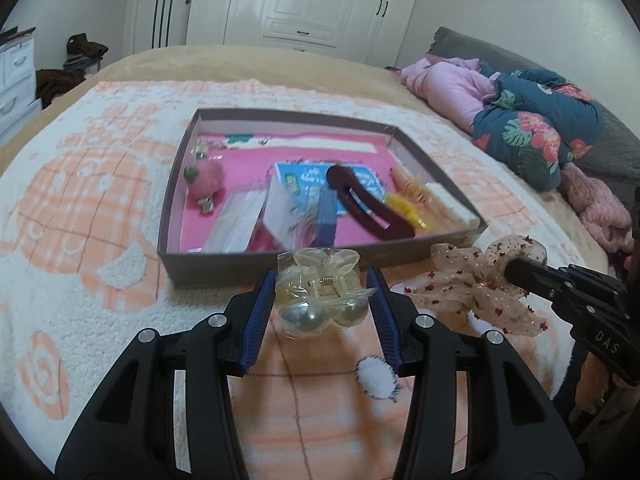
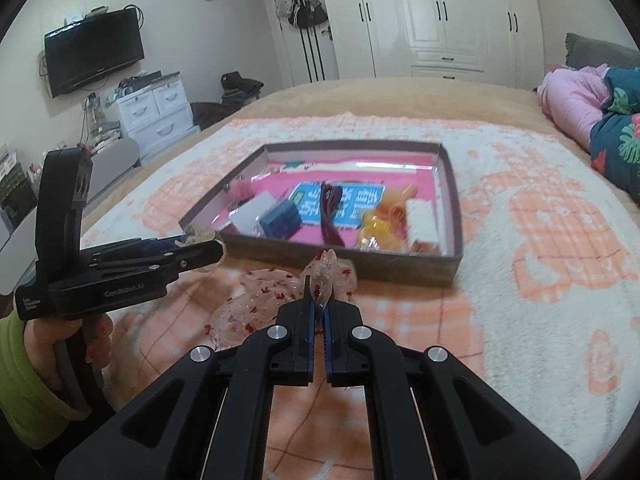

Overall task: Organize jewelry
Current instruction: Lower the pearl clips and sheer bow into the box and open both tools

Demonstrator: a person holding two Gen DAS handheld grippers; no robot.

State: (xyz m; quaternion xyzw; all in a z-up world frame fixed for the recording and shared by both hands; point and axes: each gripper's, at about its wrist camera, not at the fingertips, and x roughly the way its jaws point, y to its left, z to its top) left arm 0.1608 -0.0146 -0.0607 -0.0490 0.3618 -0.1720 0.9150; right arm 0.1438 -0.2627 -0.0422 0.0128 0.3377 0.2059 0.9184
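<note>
Pinched between the blue pads of the left gripper is a clear flower-shaped hair claw wrapped in clear plastic, two pearly balls showing at its near end. It is held off the peach-and-white blanket, just short of the near wall of the shallow grey box. Inside that pink-floored box lie a dark maroon hair clip, a yellow clip, a pink pompom and a small blue piece. To the right, the right gripper clamps a sheer pink scrunchie dotted with red.

From the right wrist, the right gripper has its fingers pressed nearly together on a fold of the scrunchie, whose loose part hangs to the left over the blanket. The left gripper reaches in from the left, gripped by a hand in a green sleeve, with the hair claw at its tip beside the box's near-left corner.
</note>
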